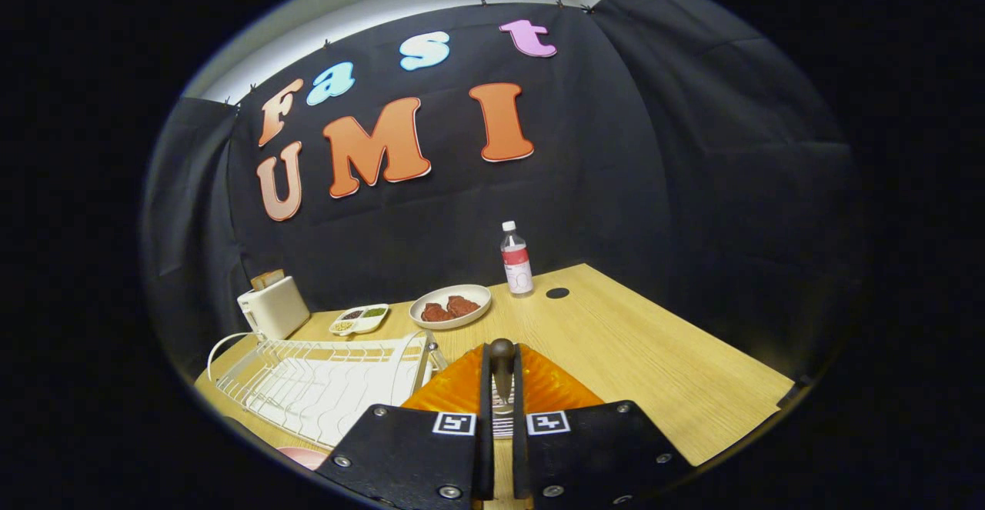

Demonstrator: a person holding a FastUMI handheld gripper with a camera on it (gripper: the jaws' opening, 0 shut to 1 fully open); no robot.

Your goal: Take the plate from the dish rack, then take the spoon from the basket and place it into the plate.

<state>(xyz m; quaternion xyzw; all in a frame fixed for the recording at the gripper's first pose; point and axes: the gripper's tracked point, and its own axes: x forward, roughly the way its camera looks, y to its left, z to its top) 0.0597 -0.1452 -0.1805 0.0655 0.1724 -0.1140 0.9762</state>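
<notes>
At 9 o'clock from the fingers sat a toaster (pixel 272 306) on the table (pixel 654 356), bread in its slot. Dish rack (pixel 323 383) lay just at 10 o'clock of the gripper (pixel 502 387), no plate standing in it. Small divided dish (pixel 359 319) sat beyond the rack. Bowl (pixel 450 306) with reddish food was at 11 o'clock, further off. Gripper was nearly closed, both fingers pressed on the dark spoon handle (pixel 502 360), which stood upright between the tips. Orange plate (pixel 462 391) lay right under and just ahead of the fingers, beside the rack. Bottle (pixel 516 259) stood at 12 o'clock, near the wall, a dark hole (pixel 557 293) in the table just right of it.
</notes>
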